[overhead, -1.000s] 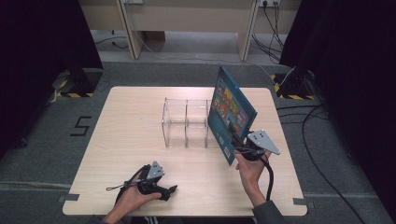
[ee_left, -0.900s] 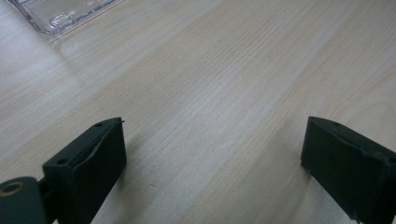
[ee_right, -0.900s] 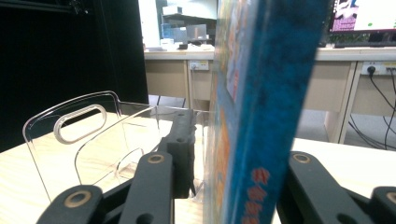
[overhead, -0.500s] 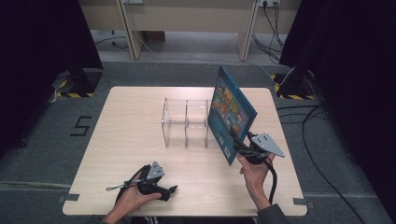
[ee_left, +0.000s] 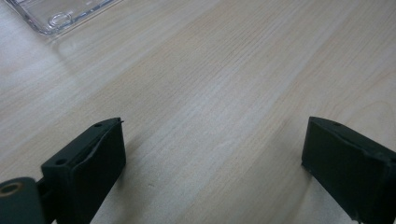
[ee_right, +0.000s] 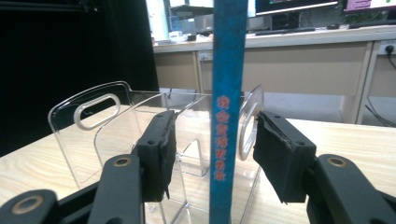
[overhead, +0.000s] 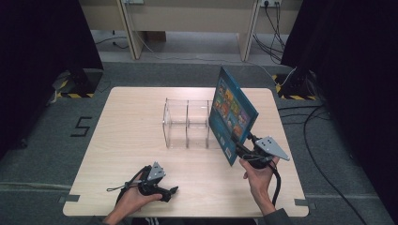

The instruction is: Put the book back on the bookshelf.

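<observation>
While the left hand-held gripper (overhead: pixel 173 190) is lying low on the table (overhead: pixel 117 140) near the person's edge, its jaws are standing wide apart with only bare wood between them, released and grasping nothing. Up and to the right of it, well apart, a clear plastic organizer (overhead: pixel 185 123) is sitting on the table, its compartments running side by side. Just right of that organizer, the blue book (overhead: pixel 232 114) is standing on edge, tilted, its long axis rising from its lower corner by the right hand-held gripper (overhead: pixel 240 151) up and away toward the far side of the table; its illustrated cover is facing left, toward the organizer. In the right gripper view the book's spine (ee_right: pixel 227 93) is pointing straight back at the right hand-held gripper, running upright between the two jaws. Those jaws have just been opening and are now standing clear of the spine on both sides, released.
</observation>
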Tool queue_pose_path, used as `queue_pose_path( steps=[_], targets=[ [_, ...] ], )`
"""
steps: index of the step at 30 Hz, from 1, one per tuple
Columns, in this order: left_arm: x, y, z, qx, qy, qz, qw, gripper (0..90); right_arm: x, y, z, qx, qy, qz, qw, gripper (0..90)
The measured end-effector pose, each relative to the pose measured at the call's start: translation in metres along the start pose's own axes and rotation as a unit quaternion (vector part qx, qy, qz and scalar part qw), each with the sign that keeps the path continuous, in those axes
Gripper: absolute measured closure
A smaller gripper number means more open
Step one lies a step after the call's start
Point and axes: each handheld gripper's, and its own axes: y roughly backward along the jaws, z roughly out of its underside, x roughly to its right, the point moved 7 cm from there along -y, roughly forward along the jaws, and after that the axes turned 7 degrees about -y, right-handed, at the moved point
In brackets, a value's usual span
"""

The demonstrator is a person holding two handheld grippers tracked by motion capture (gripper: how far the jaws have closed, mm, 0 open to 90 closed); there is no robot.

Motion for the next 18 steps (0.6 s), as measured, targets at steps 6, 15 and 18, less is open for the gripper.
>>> queue_pose_path(
  steps=[6,15,18],
  targets=[
    [0.0,0.0,0.0,-0.001,-0.001,0.0,1.0,5.0,0.001,0.003,0.003,-0.005,-0.009,0.0,0.9999,44.6],
    [0.0,0.0,0.0,-0.001,-0.001,0.001,1.0,4.9,0.002,0.009,0.004,-0.006,-0.016,-0.002,0.9999,42.7],
    [0.0,0.0,0.0,-0.001,-0.001,0.001,1.0,4.9,0.002,0.011,0.005,-0.007,-0.015,-0.002,0.9999,41.6]
  ],
)
